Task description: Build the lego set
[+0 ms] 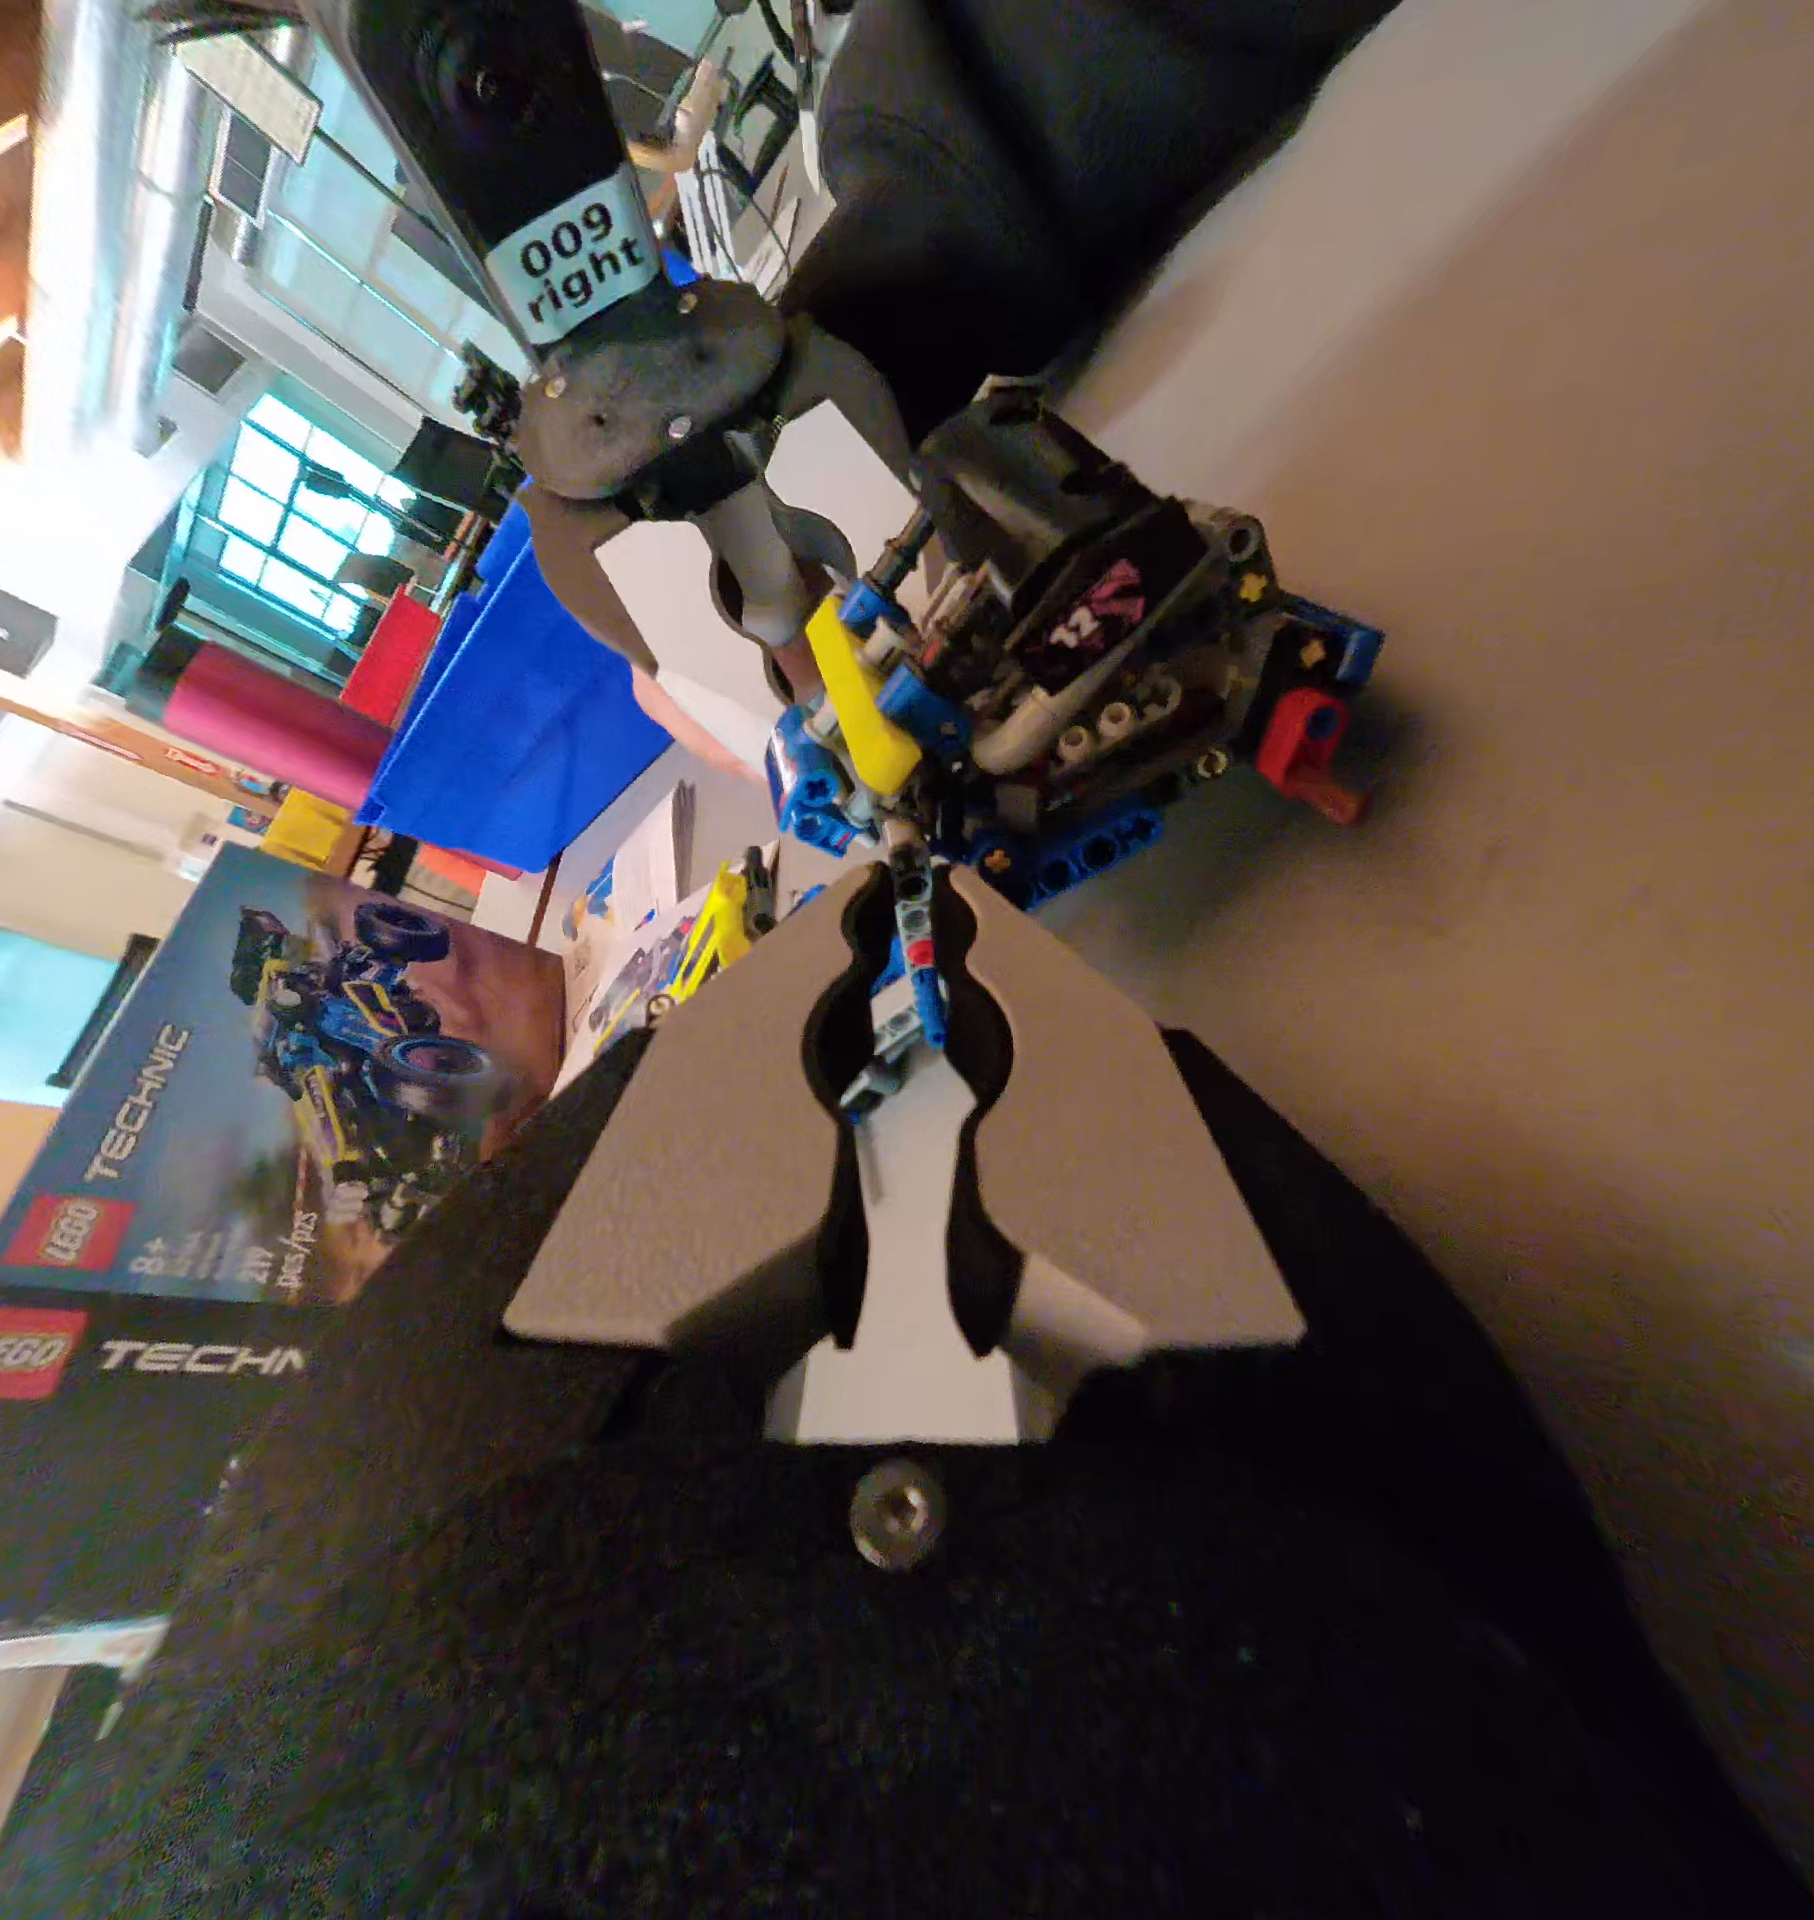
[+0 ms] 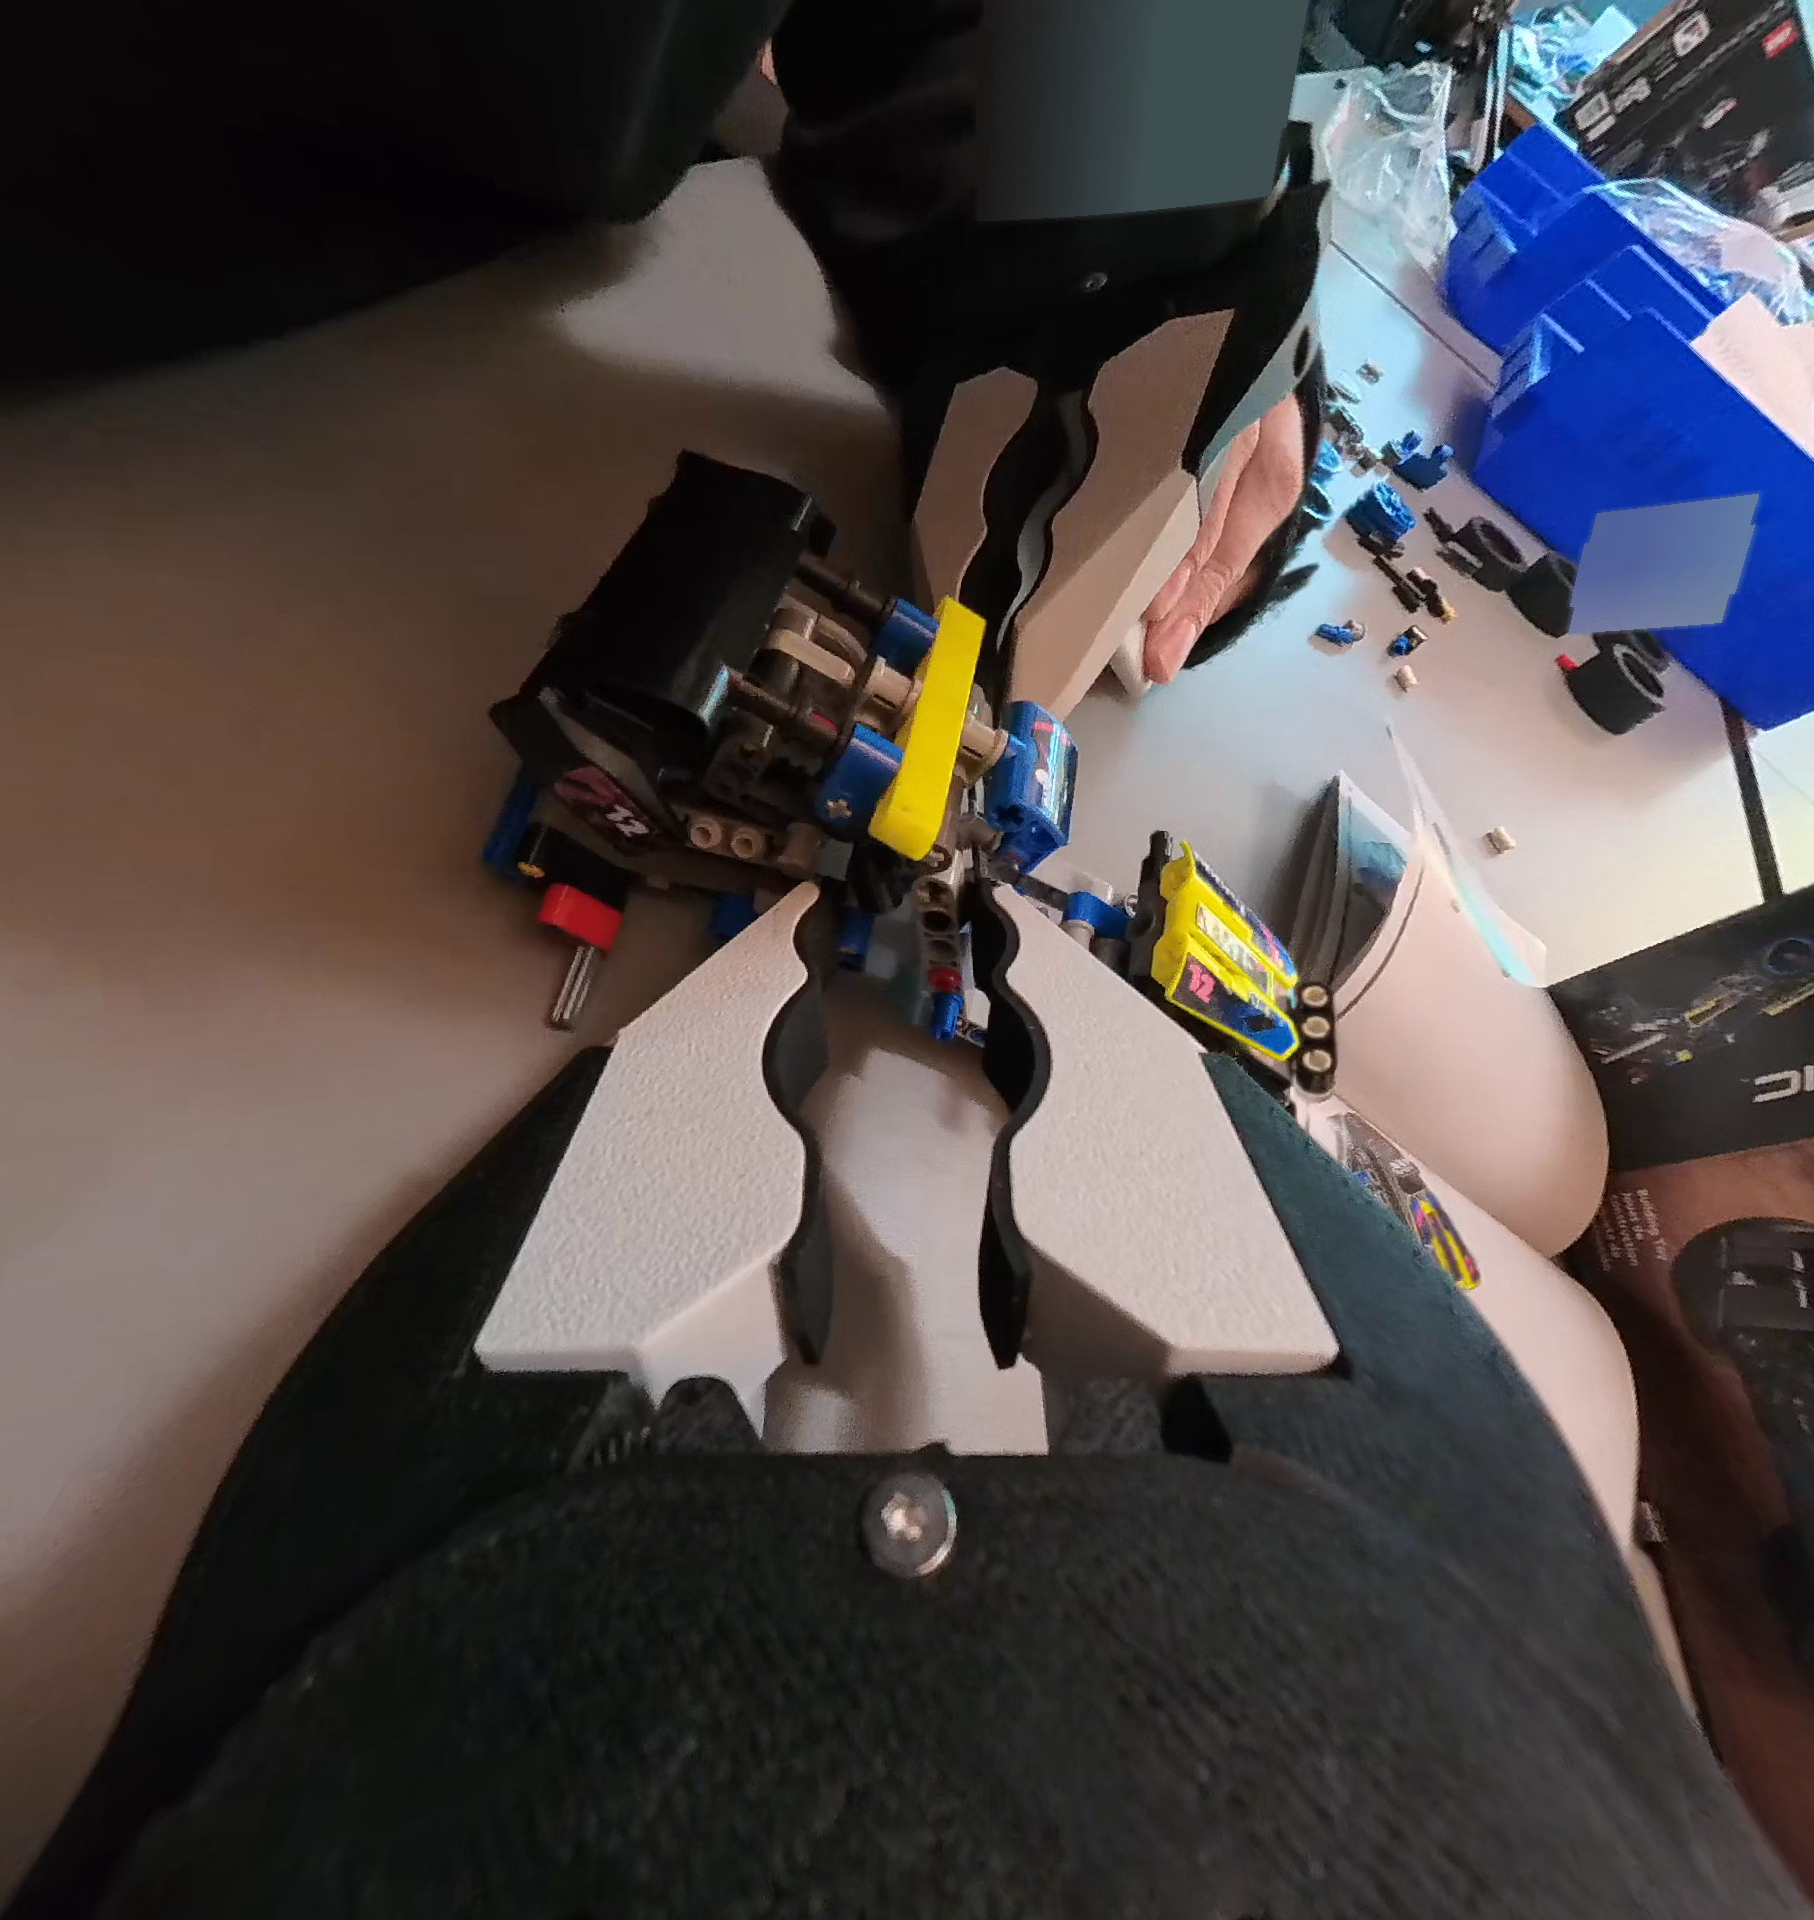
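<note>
Left wrist view, from left to right: a toy-set box (image 1: 259, 1091) stood at the left edge, a blue bin (image 1: 529, 707) lay far behind it, and an open instruction booklet (image 1: 633, 935) lay beside them. At the middle, the left tool (image 1: 918, 914) was clenched on a thin grey holed beam (image 1: 915, 940), both pads pressed against its sides. That beam jutted from the near end of a partly built toy-brick car model (image 1: 1090, 675), which rested on the tabletop (image 1: 1505, 935). The model had no wheels fitted. The right tool (image 1: 768, 644) reached in at its far side, just beside a yellow beam (image 1: 861, 696).

Right wrist view: the model sat left of centre, a red bush on a bare axle (image 2: 581, 925) sticking out of its side. The right tool (image 2: 903, 935) was closed around the model's front frame (image 2: 934, 935). Its right-hand pad lay against the frame, and contact at the other pad was hard to make out. A yellow stickered panel assembly (image 2: 1225, 966) lay unattached just to the right. Farther right, small loose parts (image 2: 1402, 540) and a black tyre (image 2: 1609, 675) lay scattered before more blue bins.
</note>
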